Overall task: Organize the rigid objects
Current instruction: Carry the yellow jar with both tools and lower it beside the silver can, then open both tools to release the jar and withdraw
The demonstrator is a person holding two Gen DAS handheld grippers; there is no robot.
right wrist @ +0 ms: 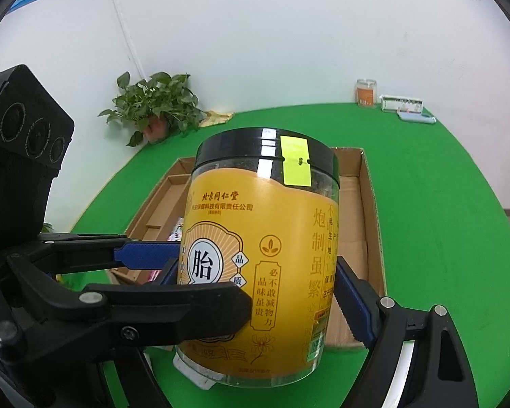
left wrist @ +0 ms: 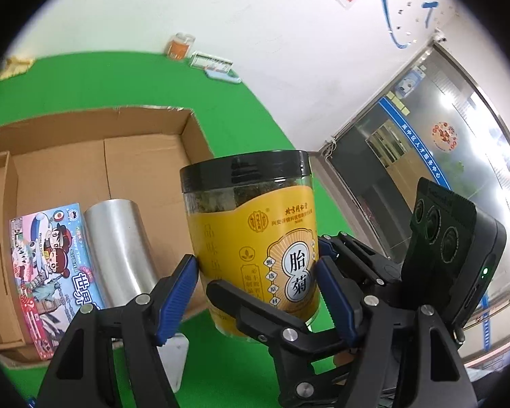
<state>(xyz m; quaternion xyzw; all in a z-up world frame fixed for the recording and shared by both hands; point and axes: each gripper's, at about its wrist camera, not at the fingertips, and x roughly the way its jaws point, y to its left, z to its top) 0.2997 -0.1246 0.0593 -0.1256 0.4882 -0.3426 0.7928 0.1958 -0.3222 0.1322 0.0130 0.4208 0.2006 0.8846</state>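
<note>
A clear jar (left wrist: 255, 231) with a black lid and yellow label hangs upright above the green table (left wrist: 85, 78). My left gripper (left wrist: 258, 299) is shut on its lower body, blue pads (left wrist: 178, 299) pressing both sides. My right gripper (right wrist: 258, 299) is shut on the same jar (right wrist: 265, 238), crossing the left one. Behind the jar lies an open cardboard box (left wrist: 146, 170). It holds a steel cup (left wrist: 119, 255) lying on its side and a colourful printed pack (left wrist: 47, 272).
A white object (left wrist: 176, 357) lies on the table under the jar. A potted plant (right wrist: 153, 108) stands at the far left edge. A small orange-labelled jar (right wrist: 365, 92) and a clear case (right wrist: 403, 103) sit by the wall. A glass door (left wrist: 425, 170) is off to the right.
</note>
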